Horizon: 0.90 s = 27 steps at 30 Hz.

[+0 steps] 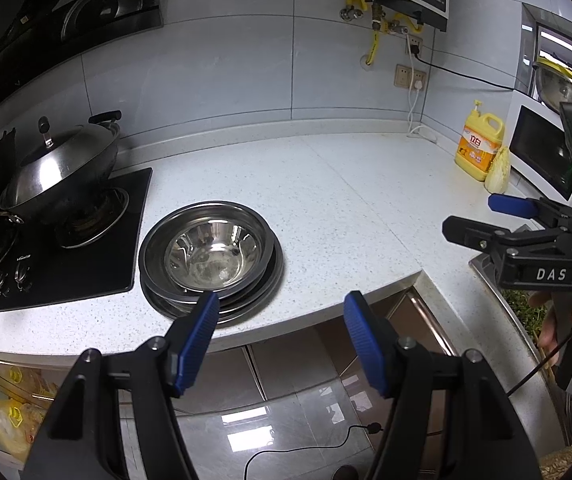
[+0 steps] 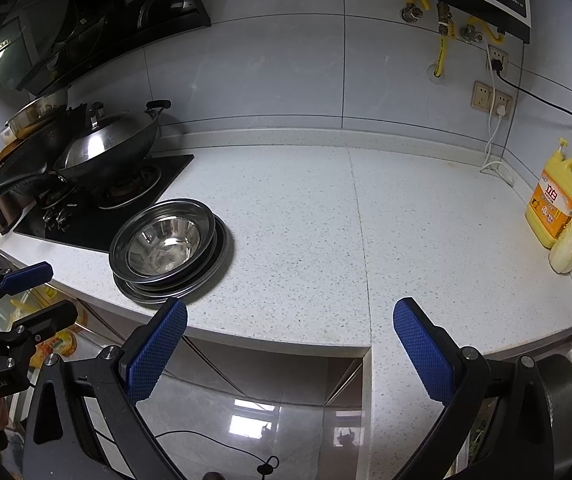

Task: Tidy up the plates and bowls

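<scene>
A stack of steel plates (image 1: 242, 306) (image 2: 214, 268) with steel bowls nested on top (image 1: 210, 252) (image 2: 162, 240) sits on the white speckled counter (image 1: 345, 200) (image 2: 305, 220), next to the hob. My left gripper (image 1: 282, 316) is open and empty, held off the counter's front edge, its left fingertip just in front of the stack. It also shows in the right wrist view (image 2: 42, 296). My right gripper (image 2: 289, 324) is open and empty at the counter's front edge, right of the stack. It also shows in the left wrist view (image 1: 481, 216).
A lidded wok (image 1: 62, 168) (image 2: 106, 148) stands on the black hob (image 1: 86, 264) left of the stack. A yellow detergent jug (image 1: 479, 144) (image 2: 557, 200) and a cabbage (image 2: 569, 246) stand at the back right. A steel sink (image 2: 565, 380) lies at the right.
</scene>
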Each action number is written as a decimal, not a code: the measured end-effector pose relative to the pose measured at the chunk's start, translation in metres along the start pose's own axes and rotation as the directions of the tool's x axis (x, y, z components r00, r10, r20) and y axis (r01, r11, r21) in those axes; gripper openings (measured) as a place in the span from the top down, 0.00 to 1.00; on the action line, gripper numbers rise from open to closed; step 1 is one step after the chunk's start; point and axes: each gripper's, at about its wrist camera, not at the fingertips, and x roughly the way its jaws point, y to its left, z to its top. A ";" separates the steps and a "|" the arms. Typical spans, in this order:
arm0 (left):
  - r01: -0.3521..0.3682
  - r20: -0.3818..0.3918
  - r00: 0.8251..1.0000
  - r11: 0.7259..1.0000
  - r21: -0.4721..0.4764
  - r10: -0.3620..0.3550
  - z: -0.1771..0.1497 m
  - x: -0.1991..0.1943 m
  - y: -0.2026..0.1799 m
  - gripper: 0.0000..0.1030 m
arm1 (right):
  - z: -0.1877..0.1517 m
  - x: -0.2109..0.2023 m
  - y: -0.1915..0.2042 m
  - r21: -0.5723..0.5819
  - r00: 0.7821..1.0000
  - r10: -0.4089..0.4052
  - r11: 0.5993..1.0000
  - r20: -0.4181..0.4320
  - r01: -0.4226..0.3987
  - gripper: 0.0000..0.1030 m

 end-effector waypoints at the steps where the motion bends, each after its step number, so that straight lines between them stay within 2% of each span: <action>1: 0.000 -0.001 1.000 1.000 0.000 0.000 0.000 0.000 0.000 0.39 | 0.000 0.000 0.000 0.001 1.000 0.000 1.000 0.000 0.000 0.01; 27: -0.023 0.026 0.999 1.000 0.012 0.023 0.001 -0.004 -0.009 0.39 | 0.000 -0.005 -0.007 -0.003 1.000 -0.001 1.000 0.004 0.001 0.01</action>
